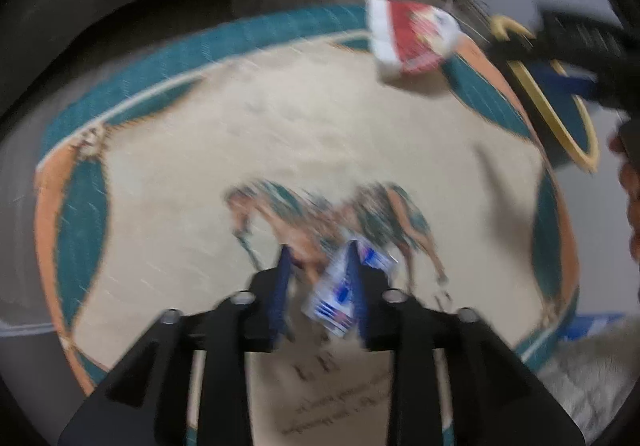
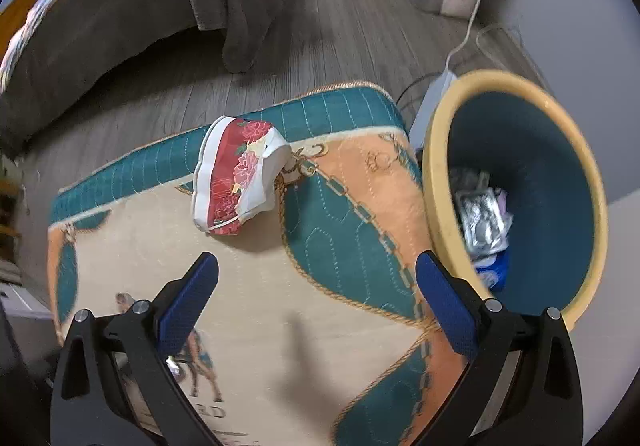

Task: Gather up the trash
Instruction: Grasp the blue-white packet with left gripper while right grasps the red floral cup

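Quilted mat (image 2: 248, 286) on floor, largest item; bin (image 2: 516, 182) at its corner, already part full of wrappers. Red floral pack (image 2: 236, 178) lying near mat's far edge, close to bin, untouched. Right tongs (image 2: 316, 306) wide apart, empty, short of pack. Left tongs (image 1: 320, 282) narrowed around small blue-white wrapper (image 1: 340, 294); view blurred, grip uncertain. Risks: wrapper slipping from loose grip mid-carry; flimsy pack buckling or sliding on mat under closing tongs; bin nudged.

The rug (image 2: 280, 310) is quilted cloth with a matt, stitched face, lying on a floor (image 2: 328, 30) of grey wood-look planks. The bin (image 2: 560, 182) looks like smooth matt plastic and holds crinkled silver foil wrappers (image 2: 482, 218); a folded floral box (image 2: 240, 182) looks like printed paper.
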Available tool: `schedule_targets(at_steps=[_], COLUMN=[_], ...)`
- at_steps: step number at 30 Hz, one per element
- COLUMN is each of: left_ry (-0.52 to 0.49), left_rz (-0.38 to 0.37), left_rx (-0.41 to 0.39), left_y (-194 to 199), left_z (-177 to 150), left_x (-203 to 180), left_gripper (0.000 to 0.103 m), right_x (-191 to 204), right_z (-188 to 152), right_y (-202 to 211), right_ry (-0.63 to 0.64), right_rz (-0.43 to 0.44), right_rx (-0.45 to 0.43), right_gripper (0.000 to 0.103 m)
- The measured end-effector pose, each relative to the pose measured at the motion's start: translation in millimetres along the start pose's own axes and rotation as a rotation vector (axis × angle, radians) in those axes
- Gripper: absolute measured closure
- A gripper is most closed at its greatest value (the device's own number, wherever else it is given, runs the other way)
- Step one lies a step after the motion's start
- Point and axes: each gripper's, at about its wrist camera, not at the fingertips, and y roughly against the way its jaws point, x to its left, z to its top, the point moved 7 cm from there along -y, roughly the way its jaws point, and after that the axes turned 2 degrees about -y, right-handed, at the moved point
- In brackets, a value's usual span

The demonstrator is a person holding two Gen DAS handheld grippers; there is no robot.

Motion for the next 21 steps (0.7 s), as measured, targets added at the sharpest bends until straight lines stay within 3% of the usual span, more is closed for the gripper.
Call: schedule_targets(at_steps=[2,5,8,9,11,15,21], left_ry=[-0.053,-0.123,-0.198,-0.205,-0.197,-0.169,-0.091], left_rz=[-0.002,0.018,0.101,0.1,0.08,0.078,0.128], left_rx=[0.005,0.024,0.033,0.026,0.022,0.018,-0.075], left_y=[1.1,-4.1,-11.8,-12.5,-11.6,-9.3,18.2], left_z=[-9.7,-19.0,-22.2,-21.1,-18.2,-8.1,27.5], left_x=[-14.8,-27.9,-31.8,-32.0,-32.4,-23.6,9.2], left_gripper=[0.046,0.043,0.043,0.045,0.072,0.073,0.073], right_x=[1.5,3.0,4.4,4.6,4.7,1.9,6.0], right_z=[-1.5,-2.6,-4.4,-5.2,-5.6,-1.7,17.9], right_y=[-0.4,-0.8,-1.2,-1.5,-1.7,-0.7,-0.7], right_ry=[-0.007,0.013,0.023,0.026,0.03,0.031,0.036], right_rz=[0.011,-0.003,-0.01,-0.01,-0.012,-0.02,-0.004], right_rx=[0.006,0.004,0.003,0.004,0.002,-0.018,-0.059], right_gripper=[0.006,0.006,0.006,0.006,0.006,0.006,0.006])
